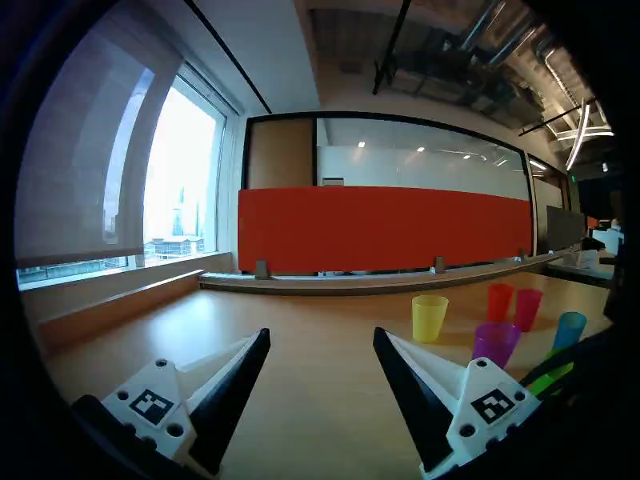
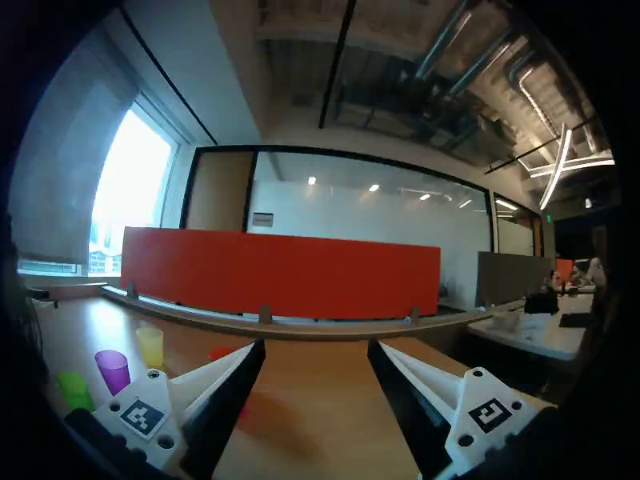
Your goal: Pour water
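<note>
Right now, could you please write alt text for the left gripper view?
Open, empty left tongs hover above a wooden table; ahead, rightward, stand a yellow cup, a purple cup, a red cup, a pink cup and a blue cup.

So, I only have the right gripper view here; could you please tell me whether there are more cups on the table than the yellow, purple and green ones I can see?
Observer: Yes. The left gripper view adds a blue cup, just right of the purple cup in that view.
Operator: Thank you. Are there any others?
Observer: A red cup and a pink cup stand upright side by side, beyond the purple one.
Operator: And is the left gripper holding anything?
Observer: No, its jaws stand open over bare table.
</note>
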